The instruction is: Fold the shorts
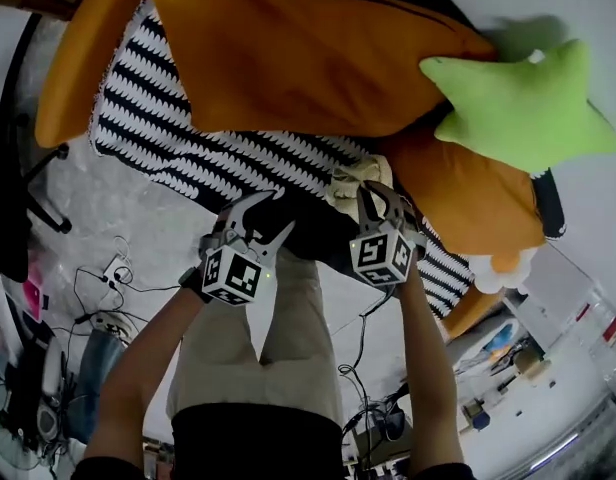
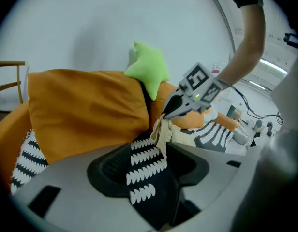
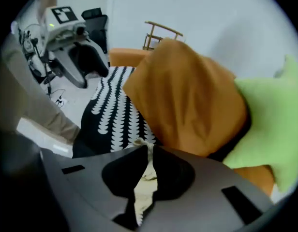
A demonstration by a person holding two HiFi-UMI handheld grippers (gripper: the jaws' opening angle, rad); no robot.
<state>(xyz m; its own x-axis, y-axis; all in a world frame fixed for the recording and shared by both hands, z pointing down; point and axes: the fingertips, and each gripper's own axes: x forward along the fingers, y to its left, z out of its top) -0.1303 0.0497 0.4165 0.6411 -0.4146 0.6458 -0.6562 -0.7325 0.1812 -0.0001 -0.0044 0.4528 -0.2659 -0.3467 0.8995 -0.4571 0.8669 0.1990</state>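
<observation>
The shorts (image 1: 350, 183) show as a bunched cream cloth at the front edge of the black-and-white patterned blanket (image 1: 188, 138). My right gripper (image 1: 380, 200) points down and is shut on that cream cloth, which fills the slit between its jaws (image 3: 144, 187) in the right gripper view. In the left gripper view the cloth (image 2: 163, 132) hangs from the right gripper's tip (image 2: 164, 114). My left gripper (image 1: 271, 218) is a hand's width to the left, jaws apart over the blanket. Patterned cloth (image 2: 146, 166) shows in its gap. I cannot tell whether the pads touch it.
Big orange cushions (image 1: 308, 48) and a green star pillow (image 1: 523, 103) lie on the blanket behind the shorts. A wooden chair (image 2: 8, 81) stands at the sofa's far end. Cables and a power strip (image 1: 108, 278) lie on the floor by the person's legs (image 1: 288, 338).
</observation>
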